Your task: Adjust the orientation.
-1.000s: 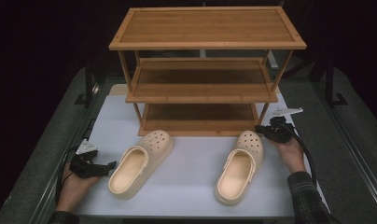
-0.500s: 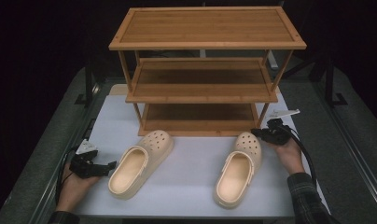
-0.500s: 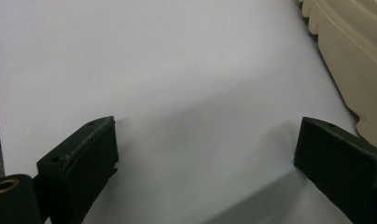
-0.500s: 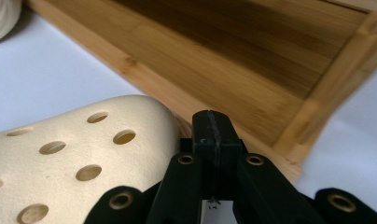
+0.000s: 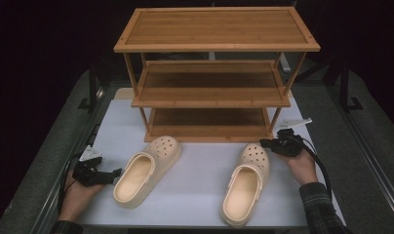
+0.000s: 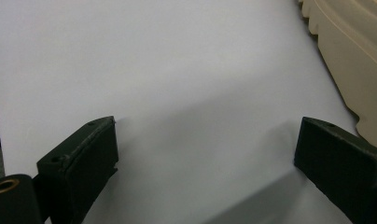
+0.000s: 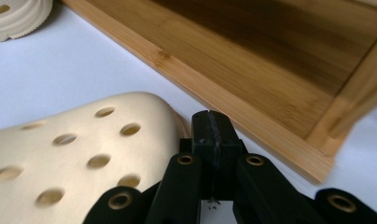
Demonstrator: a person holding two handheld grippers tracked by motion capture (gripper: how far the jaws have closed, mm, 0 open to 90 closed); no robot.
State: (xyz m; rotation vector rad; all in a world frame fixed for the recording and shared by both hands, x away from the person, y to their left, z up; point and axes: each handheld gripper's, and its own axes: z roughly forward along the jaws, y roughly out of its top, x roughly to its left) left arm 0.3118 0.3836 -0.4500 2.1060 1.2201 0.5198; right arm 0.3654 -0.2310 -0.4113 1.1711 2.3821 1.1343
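Nothing much has moved, right shoe [image 5: 246, 183] aside. Closed right claw [image 5: 264, 143] pressing its toe may skid it into the rack [image 5: 212, 97]; left claw [image 5: 114, 174] gapes empty.

Just ahead of my right fingers [image 7: 210, 140] stands a three-tier shelf rack of honey-coloured bamboo [image 7: 252, 79]. The front edge of its bottom board lies close beyond their tips, and a corner post rises off to their right. A smooth white rectangular sheet [image 6: 177, 70] lies bare under and between my left fingers [image 6: 84, 154]. A grey felt-like tabletop [image 5: 353, 146] borders that sheet outward of both sets of fingers, and a black metal stand [image 5: 94, 87] rises well beyond my left fingers.
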